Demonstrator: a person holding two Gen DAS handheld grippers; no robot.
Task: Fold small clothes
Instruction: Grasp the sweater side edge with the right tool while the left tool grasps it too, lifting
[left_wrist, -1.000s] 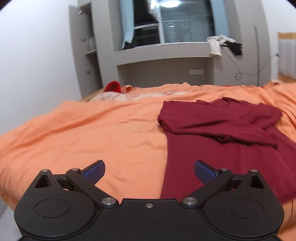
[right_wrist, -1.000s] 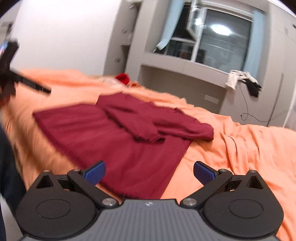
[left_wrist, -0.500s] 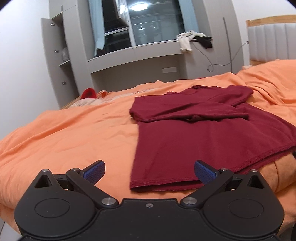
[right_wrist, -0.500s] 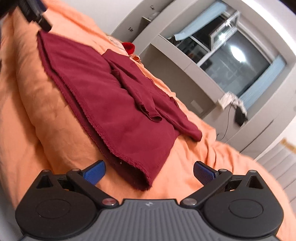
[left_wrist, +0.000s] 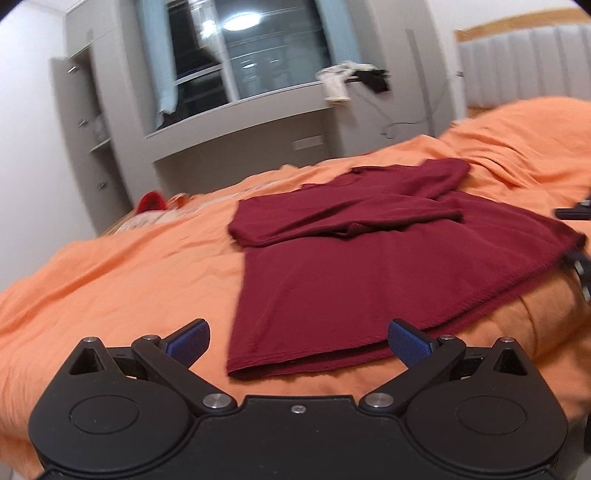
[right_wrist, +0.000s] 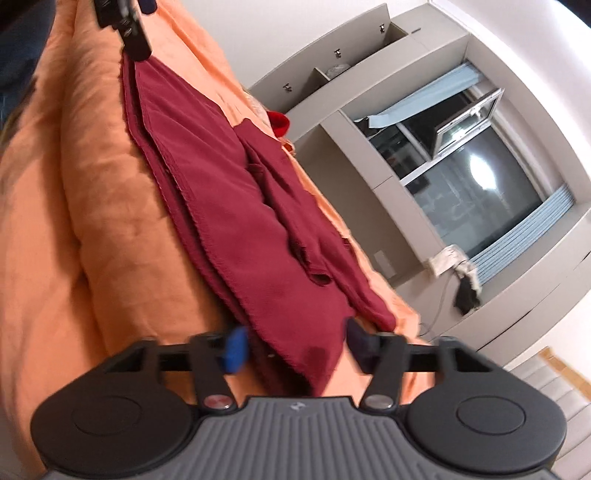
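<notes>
A dark red long-sleeved top (left_wrist: 369, 266) lies flat on the orange bedspread (left_wrist: 129, 280), sleeves folded across its upper part. My left gripper (left_wrist: 297, 341) is open, its blue pads just short of the hem's near left corner. My right gripper (right_wrist: 293, 349) is open, rolled sideways, its pads on either side of the hem's right corner (right_wrist: 314, 354) and narrower than before. The top also shows in the right wrist view (right_wrist: 229, 192). The left gripper shows at the top left of that view (right_wrist: 125, 22), and the right gripper's tips at the right edge of the left wrist view (left_wrist: 576, 236).
A grey wall unit with a window (left_wrist: 258, 55) stands behind the bed, with clothes (left_wrist: 343, 81) draped on its ledge. A red item (left_wrist: 149, 201) lies at the bed's far left. A padded headboard (left_wrist: 524, 62) is at the right.
Both grippers moved in to the hem corners. The right gripper rolled sideways and its jaws have narrowed around the right corner. The left gripper stays wide open.
</notes>
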